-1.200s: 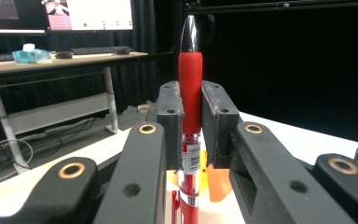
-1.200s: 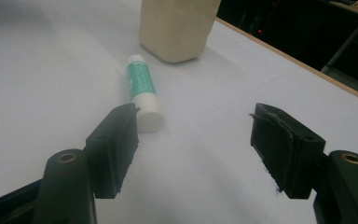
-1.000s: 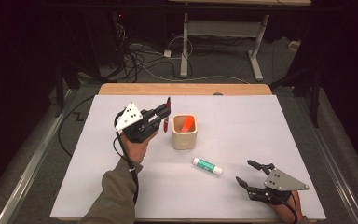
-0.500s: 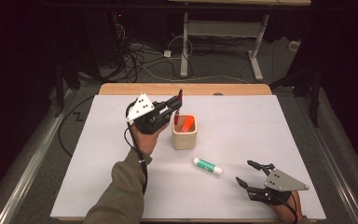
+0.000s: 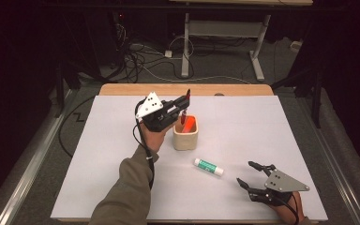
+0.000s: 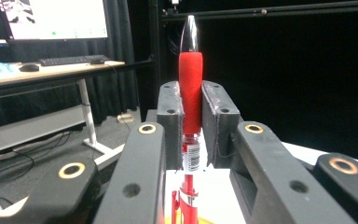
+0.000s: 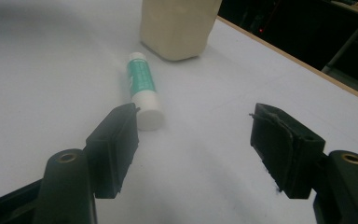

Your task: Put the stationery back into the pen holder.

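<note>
My left gripper [image 5: 184, 104] is shut on a red pen [image 5: 184, 108], held upright over a cream cup [image 5: 185, 134] with an orange inside. In the left gripper view the pen [image 6: 190, 88] stands clamped between the jaws, its silver tip up. A white and green glue stick [image 5: 208, 167] lies on the white table [image 5: 98, 164] just in front of the cup. My right gripper [image 5: 250, 174] rests open near the table's front right, a short way right of the stick. The right gripper view has the glue stick [image 7: 142, 88] beside its left jaw and the cup [image 7: 179, 25] beyond.
A wooden strip [image 5: 122, 89] edges the table's far side. Behind it stand a desk frame [image 5: 220, 42] and cables [image 5: 140, 56] on the floor. The left gripper view has a monitor [image 6: 51, 18] and a keyboard [image 6: 67, 59] on a side desk.
The left gripper has carried the red pen rightward from beside the cup until it hangs over the cup's opening. The right gripper has stayed put.
</note>
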Available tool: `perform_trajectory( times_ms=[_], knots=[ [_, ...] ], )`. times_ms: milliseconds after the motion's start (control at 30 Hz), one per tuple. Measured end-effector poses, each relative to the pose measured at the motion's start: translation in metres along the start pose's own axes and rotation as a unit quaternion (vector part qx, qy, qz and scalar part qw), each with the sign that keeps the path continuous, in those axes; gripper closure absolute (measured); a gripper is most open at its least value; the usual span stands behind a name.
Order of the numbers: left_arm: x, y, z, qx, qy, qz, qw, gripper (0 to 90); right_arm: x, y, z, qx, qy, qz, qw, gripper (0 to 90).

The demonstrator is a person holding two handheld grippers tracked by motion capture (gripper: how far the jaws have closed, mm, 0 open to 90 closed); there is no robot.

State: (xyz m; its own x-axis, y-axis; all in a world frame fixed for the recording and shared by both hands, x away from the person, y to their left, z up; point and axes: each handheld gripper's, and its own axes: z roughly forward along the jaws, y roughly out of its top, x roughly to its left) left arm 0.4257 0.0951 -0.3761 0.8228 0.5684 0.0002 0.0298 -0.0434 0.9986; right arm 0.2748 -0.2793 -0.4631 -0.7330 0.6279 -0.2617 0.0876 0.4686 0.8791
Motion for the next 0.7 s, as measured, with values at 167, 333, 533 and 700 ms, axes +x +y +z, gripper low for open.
perform_trajectory(
  times_ms=[167,333,533,700],
  knots=[
    [0.004,-0.007,0.003,0.013,-0.002,-0.009,0.9999,77.4,0.000,0.000,0.000,0.001,0.001,0.000,1.0000,32.9],
    [0.005,-0.011,0.006,0.027,-0.006,-0.014,0.9995,77.4,-0.001,-0.001,0.000,0.001,0.002,0.000,1.0000,33.0],
    [0.003,-0.020,0.006,0.045,0.000,-0.012,0.9989,77.3,0.000,0.000,0.000,0.002,0.003,0.000,1.0000,33.0],
    [0.004,-0.028,0.004,0.048,0.005,-0.023,0.9986,77.2,0.000,0.000,0.001,0.003,0.004,-0.001,1.0000,33.1]
  ],
)
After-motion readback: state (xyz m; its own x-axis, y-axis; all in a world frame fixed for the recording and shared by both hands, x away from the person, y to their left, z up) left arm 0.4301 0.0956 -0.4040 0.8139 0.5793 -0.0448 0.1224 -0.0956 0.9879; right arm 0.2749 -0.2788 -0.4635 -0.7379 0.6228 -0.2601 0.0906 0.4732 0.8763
